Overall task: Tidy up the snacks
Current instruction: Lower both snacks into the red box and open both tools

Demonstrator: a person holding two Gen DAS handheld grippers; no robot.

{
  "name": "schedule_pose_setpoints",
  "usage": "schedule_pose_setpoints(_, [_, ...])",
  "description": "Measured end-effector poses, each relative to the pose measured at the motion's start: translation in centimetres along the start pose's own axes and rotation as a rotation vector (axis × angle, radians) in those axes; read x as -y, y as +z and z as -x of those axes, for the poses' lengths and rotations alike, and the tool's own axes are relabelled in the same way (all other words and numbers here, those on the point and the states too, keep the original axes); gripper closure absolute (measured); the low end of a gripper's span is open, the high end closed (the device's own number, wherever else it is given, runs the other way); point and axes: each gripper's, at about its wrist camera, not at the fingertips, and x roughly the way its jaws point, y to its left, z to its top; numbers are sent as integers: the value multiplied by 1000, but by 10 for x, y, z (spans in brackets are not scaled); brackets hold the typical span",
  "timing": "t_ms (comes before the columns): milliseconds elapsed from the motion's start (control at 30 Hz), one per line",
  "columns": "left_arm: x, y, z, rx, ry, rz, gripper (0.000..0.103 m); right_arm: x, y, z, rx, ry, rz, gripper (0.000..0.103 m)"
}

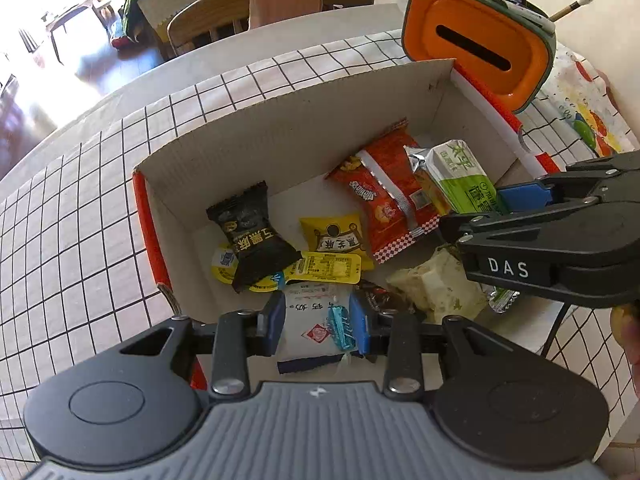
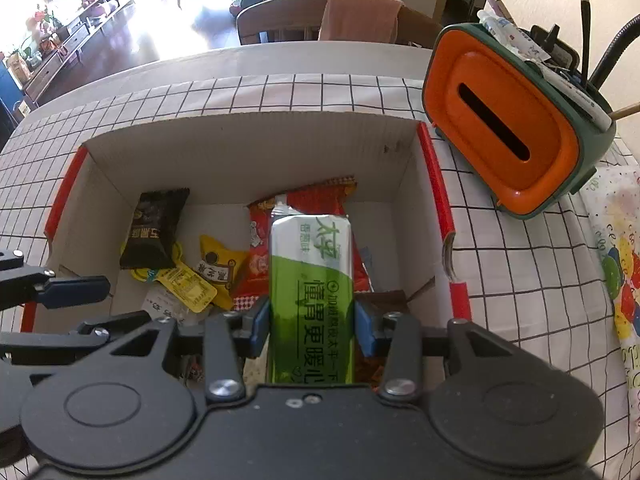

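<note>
A cardboard box (image 1: 280, 128) (image 2: 248, 156) with red edges holds several snacks. My right gripper (image 2: 312, 320) is shut on a green and silver cracker pack (image 2: 312, 280) and holds it over the box; the pack also shows in the left wrist view (image 1: 460, 176). My left gripper (image 1: 316, 320) has its blue pads either side of a white milk-candy packet (image 1: 308, 320) with a small blue wrapped candy (image 1: 340, 326), low at the box's near side. In the box lie a black packet (image 1: 248, 228), a yellow packet (image 1: 332, 232) and a red snack bag (image 1: 388, 200).
The box stands on a table with a white grid cloth (image 1: 80, 208). An orange and green tissue holder (image 1: 480, 44) (image 2: 516, 128) with pens and brushes stands right behind the box. A colourful printed cloth (image 2: 616, 272) lies at the right. A wooden chair (image 2: 320, 20) is beyond the table.
</note>
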Motion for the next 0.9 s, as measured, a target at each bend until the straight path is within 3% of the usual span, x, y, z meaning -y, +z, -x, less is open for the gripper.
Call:
schedule_pose_setpoints(233, [-7,-3,3,9,-16,29,69,1,-2,-1,-11,20,-16,58])
schedule_pose_setpoints(467, [-14,-11,20,63,-38,51,63,2,-11,12,17,28,-32,40])
schedule_pose_setpoints(667, [-19,-19,40,119,-41,50,51,3,-17,35,60,46,-50,24])
schedule_pose_setpoints(900, [-26,-30,67,195,-38,38,40,-3,-24,65,119,70,-61,16])
